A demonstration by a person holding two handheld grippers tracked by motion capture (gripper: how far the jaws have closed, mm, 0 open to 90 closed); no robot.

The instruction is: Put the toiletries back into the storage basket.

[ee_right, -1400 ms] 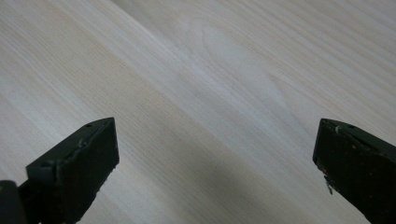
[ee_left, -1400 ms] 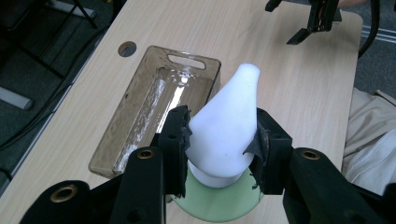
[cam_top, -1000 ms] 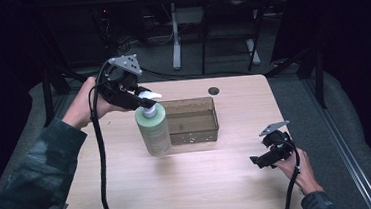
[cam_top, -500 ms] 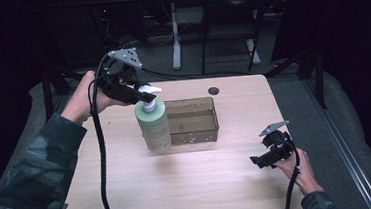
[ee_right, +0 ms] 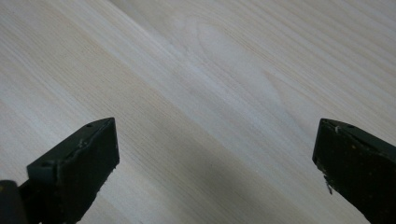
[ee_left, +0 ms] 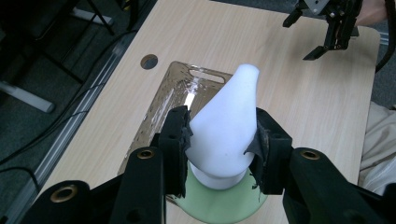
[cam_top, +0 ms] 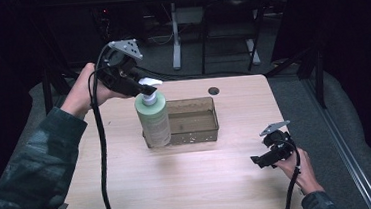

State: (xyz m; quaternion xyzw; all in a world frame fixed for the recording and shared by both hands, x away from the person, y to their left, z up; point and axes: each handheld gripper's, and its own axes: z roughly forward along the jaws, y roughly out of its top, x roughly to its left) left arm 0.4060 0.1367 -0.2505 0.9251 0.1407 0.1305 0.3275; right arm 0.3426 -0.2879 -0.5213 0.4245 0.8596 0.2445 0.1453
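Setting: a laboratory or test room arranged for recorded manipulation work. Indicators:

- A light wood-grain table (cam_top: 190, 184) with a round cable hole (cam_top: 214, 90) stands alone on a grey carpeted floor (cam_top: 325, 118).
- Dark, unlit surroundings enclose the table.
- Beyond the far edge stands a white metal desk leg (cam_top: 175, 40), with loose black cables (cam_top: 171, 74) on the floor.
- The person holds black handheld two-jaw grippers, the left gripper (cam_top: 145, 90) and the right gripper (cam_top: 259, 162), each trailing a thick black cable (cam_top: 100, 156) and carrying a grey three-cornered plate (cam_top: 125, 47).
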